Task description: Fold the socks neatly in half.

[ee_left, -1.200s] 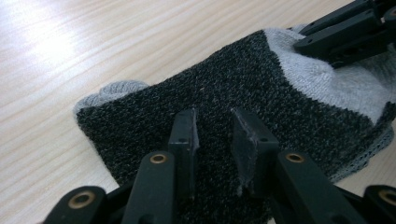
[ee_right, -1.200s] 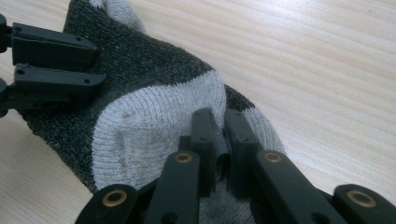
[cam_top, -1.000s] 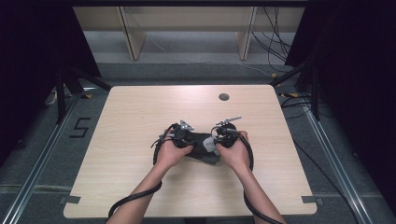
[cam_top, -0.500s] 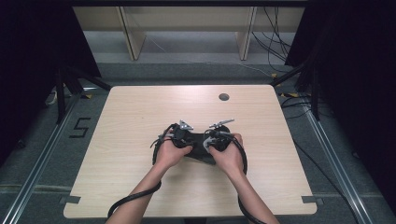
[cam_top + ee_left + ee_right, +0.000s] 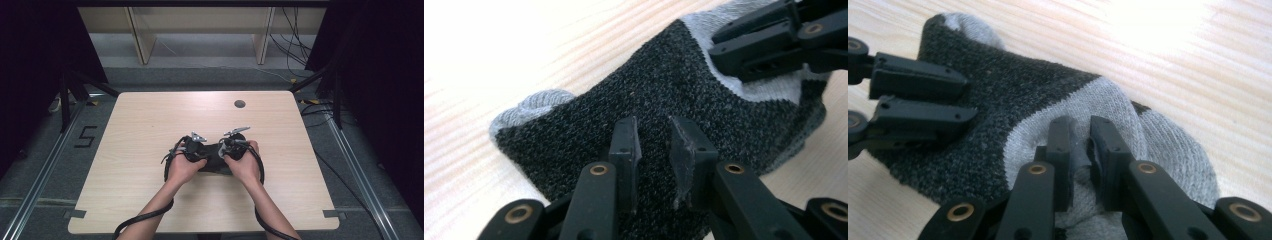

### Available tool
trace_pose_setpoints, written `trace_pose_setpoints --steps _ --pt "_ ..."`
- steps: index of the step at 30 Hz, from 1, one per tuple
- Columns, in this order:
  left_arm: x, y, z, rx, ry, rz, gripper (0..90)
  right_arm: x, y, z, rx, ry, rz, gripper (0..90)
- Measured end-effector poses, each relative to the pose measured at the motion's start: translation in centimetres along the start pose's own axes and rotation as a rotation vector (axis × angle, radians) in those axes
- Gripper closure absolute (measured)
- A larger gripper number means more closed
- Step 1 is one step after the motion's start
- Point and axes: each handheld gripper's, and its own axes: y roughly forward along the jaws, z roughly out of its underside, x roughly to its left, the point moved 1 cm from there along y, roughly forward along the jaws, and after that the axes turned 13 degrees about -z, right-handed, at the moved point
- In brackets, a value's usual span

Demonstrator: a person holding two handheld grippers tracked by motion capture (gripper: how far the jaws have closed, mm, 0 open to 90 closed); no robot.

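The sock lies crosswise near the counter's front edge, left fingers pinching its dark end, right fingers its grey heel.

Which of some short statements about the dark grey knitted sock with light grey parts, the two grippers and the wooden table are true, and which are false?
1. The dark grey knitted sock with light grey parts lies on the light wooden table. True.
2. The right gripper pinches a light grey part of the sock. True.
3. The left gripper stands over bare wood. False: its jaws are on the dark grey knit.
4. The small dark round hole in the table is covered by the sock. False: it lies apart, farther from the person.
5. Both hands are close together. True.
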Motion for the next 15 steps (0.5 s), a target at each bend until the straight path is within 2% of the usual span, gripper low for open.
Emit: trace_pose_setpoints --steps 1,2,4,5,6,7,8,11,12,14,15 --pt "-0.1 -0.1 0.1 0.005 0.011 0.000 72.3 -0.1 0.1 0.0 -0.003 -0.008 -0.001 80.3" --pt "-0.3 -0.2 0.1 0.001 0.001 -0.007 72.3 -0.1 0.1 -0.1 0.000 -0.022 -0.005 80.2" --pt "-0.6 -0.5 0.3 0.007 0.009 -0.007 72.4 -0.2 0.2 -0.1 -0.002 -0.040 -0.024 80.0" --pt "-0.7 -0.6 0.4 0.009 0.013 -0.004 72.4 -0.4 0.1 -0.1 -0.002 -0.056 -0.018 79.7" --pt "-0.9 -0.7 0.4 -0.001 0.000 -0.006 72.4 -0.5 0.1 -0.1 -0.003 -0.059 -0.009 79.3" --pt "-0.9 -0.8 0.5 0.004 0.006 0.002 72.4 -0.4 0.0 -0.1 -0.002 -0.057 -0.015 78.4" --pt "-0.9 -1.0 0.4 0.000 0.001 0.002 72.2 -0.4 -0.2 0.0 -0.004 -0.078 -0.011 77.0" --pt "-0.2 -1.6 0.0 -0.030 -0.012 0.021 68.3 0.2 -1.2 0.1 -0.032 -0.054 -0.045 68.9" --pt "0.1 -1.9 -0.2 -0.040 -0.005 0.029 66.7 0.2 -1.6 0.1 -0.035 -0.067 -0.041 67.6" --pt "0.7 -2.4 -0.4 -0.056 -0.002 0.024 64.8 0.3 -2.4 0.2 -0.077 -0.080 -0.048 67.2" --pt "1.0 -2.7 -0.5 -0.064 -0.002 0.025 64.1 0.6 -2.9 0.3 -0.093 -0.050 -0.049 67.2"
